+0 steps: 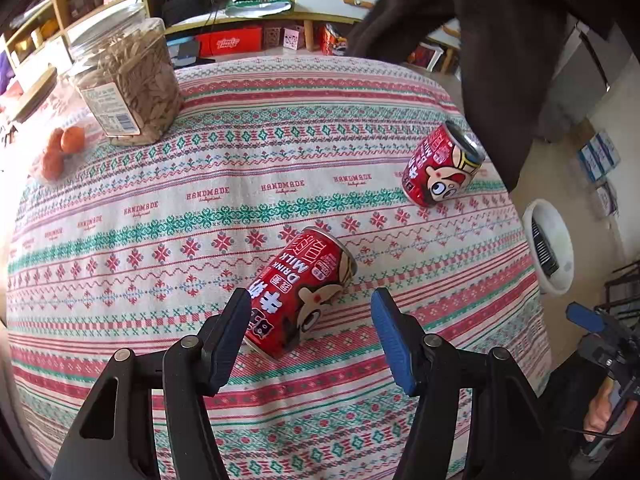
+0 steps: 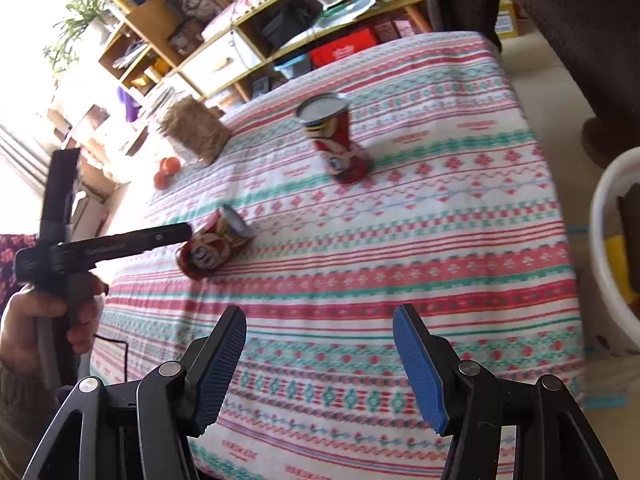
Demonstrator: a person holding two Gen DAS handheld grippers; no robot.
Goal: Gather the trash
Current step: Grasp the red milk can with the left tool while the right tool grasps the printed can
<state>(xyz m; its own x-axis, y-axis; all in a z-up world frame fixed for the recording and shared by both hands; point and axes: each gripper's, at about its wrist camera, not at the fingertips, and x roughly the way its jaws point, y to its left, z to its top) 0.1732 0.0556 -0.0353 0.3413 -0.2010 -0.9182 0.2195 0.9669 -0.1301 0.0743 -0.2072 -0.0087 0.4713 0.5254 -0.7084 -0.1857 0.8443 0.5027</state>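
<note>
Lying on its side on the patterned tablecloth (image 1: 240,184), the near can (image 1: 304,292), red with a cartoon face, sits just ahead of the left gripper (image 1: 312,320), whose jaws are spread wide and hold nothing; the can's bottom end reaches in between the fingertips, close to the left black pad, though I cannot tell whether it touches. A second can (image 1: 442,166) of the same kind lies tilted farther off, near the right edge of the table. At the far left corner stand a clear jar of seeds (image 1: 128,80) and a few small oranges (image 1: 64,148) beside it. A white bin (image 1: 548,246) stands on the floor past the table's right edge. From the right wrist view, the right gripper (image 2: 320,344) hangs over the near edge of the cloth, jaws wide apart and empty, well back from both cans, with the bin's rim at the far right.
</note>
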